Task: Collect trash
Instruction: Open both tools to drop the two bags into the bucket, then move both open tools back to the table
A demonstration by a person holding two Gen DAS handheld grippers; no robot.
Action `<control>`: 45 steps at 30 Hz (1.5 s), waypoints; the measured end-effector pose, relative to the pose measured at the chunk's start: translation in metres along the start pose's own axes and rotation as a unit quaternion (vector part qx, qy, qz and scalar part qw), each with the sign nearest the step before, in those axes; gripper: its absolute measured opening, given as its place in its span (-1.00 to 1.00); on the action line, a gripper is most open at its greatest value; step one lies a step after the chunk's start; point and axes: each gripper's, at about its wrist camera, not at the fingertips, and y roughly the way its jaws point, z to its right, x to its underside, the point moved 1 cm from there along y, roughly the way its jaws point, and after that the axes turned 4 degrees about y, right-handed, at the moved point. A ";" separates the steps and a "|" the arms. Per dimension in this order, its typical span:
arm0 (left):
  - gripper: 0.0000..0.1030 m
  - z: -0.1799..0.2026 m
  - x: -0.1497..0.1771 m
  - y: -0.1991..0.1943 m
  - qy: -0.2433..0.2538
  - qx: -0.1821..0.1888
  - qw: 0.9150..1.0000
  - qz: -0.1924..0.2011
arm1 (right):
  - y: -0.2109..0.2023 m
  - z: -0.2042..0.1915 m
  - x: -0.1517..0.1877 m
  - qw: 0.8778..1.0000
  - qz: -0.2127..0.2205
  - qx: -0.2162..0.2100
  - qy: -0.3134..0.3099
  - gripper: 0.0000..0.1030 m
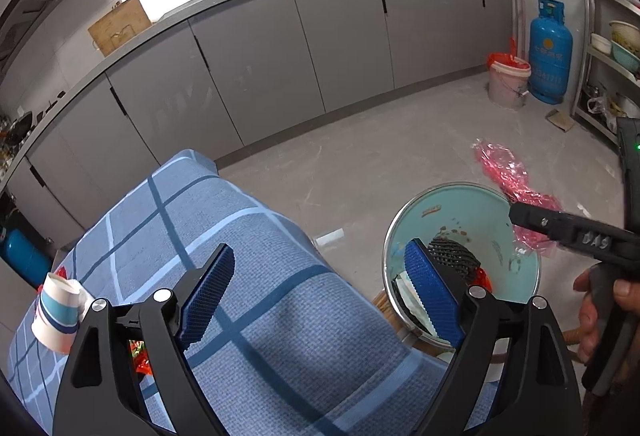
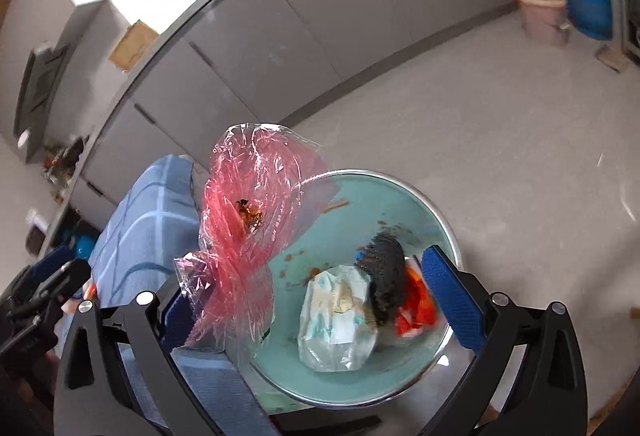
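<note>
The left tongs [image 1: 320,296] stand wide open with nothing between their blue ribbed pads, over the desk covered by a blue checked woven cloth [image 1: 248,276]. Just past the cloth's right edge sits the round pale-green basin with a shiny metal rim [image 1: 472,211], lower than the desktop.

The right tongs [image 2: 316,300] are spread to their widest above that basin [image 2: 360,195]. The crumpled pink see-through plastic wrap [image 2: 248,220] hangs in front of their left pad, partly over the cloth's edge and partly over the basin's near-left rim. Whether the wrap touches that pad cannot be told, but the pads are not pressing on it. In the left wrist view the same pink wrap [image 1: 508,175] shows beyond the tip of the right tongs [image 1: 532,218], above the basin's far-right rim. A person's hand [image 1: 600,312] grips the handle of the right tongs.

Inside the basin lie a crumpled pale-blue and white soft packet [image 2: 340,320], a black mesh scrubber [image 2: 384,268] touching it, and a red-orange wrapper [image 2: 416,304] tucked against the scrubber.

Near the cloth's left edge a white paper cup with blue bands [image 1: 60,312] lies tilted on the desk, and a bit of red-orange foil wrapper [image 1: 140,356] shows behind the left tongs' frame.
</note>
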 end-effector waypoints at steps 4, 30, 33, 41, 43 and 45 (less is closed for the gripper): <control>0.67 -0.004 0.004 -0.004 0.002 -0.002 1.000 0.001 | 0.004 0.000 0.002 1.000 -0.004 -0.002 0.009 0.91; 0.80 -0.163 0.091 -0.073 -0.106 -0.176 0.978 -0.018 | 0.008 -0.143 0.049 0.974 0.018 0.068 -0.216 0.91; 0.80 -0.205 0.122 -0.076 -0.144 -0.211 0.966 -0.049 | 0.018 -0.174 0.062 0.967 0.009 0.052 -0.248 0.91; 0.80 -0.263 0.181 -0.089 -0.212 -0.245 0.942 -0.085 | 0.066 -0.277 0.112 0.927 -0.039 0.005 -0.373 0.91; 0.80 -0.271 0.190 -0.093 -0.218 -0.248 0.940 -0.086 | 0.081 -0.300 0.128 0.909 -0.057 -0.009 -0.412 0.91; 0.80 -0.281 0.197 -0.094 -0.226 -0.250 0.937 -0.087 | 0.098 -0.323 0.148 0.887 -0.073 -0.018 -0.456 0.91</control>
